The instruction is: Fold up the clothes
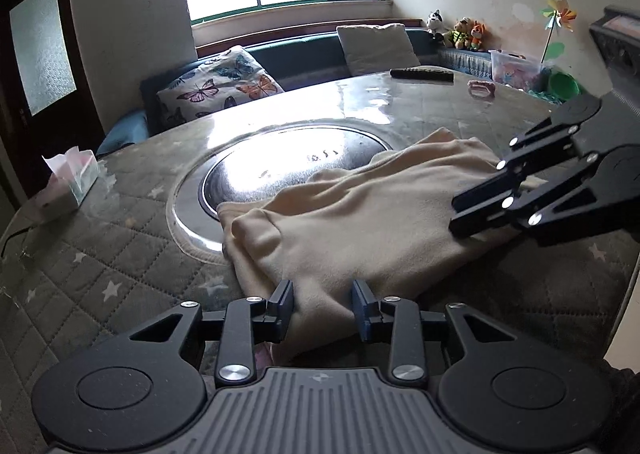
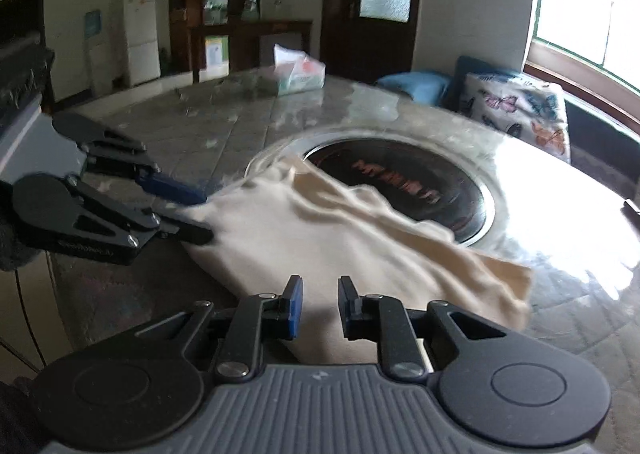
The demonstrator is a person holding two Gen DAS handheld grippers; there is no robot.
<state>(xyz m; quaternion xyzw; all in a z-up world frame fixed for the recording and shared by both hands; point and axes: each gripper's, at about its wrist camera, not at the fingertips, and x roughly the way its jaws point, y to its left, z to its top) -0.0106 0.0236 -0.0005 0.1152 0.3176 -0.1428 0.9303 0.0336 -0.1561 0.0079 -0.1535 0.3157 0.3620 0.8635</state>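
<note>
A cream garment (image 1: 360,222) lies folded and rumpled on the quilted table (image 1: 100,254), partly over a round metal inset (image 1: 280,162). My left gripper (image 1: 322,306) stands at the garment's near corner with cloth between its parted fingers; I see no pinch. From the right wrist view the same gripper (image 2: 206,214) straddles the garment's (image 2: 320,246) left corner. My right gripper (image 2: 320,306) is over the near edge, with a narrow gap and smooth cloth showing in it. In the left wrist view its fingertips (image 1: 454,216) rest at the cloth's right side.
A tissue pack (image 1: 68,182) sits near the table's left edge. A remote (image 1: 422,74) and a small pink item (image 1: 482,88) lie at the far side. A bench with cushions (image 1: 224,86) runs under the window. A bin of toys (image 1: 516,70) stands at the right.
</note>
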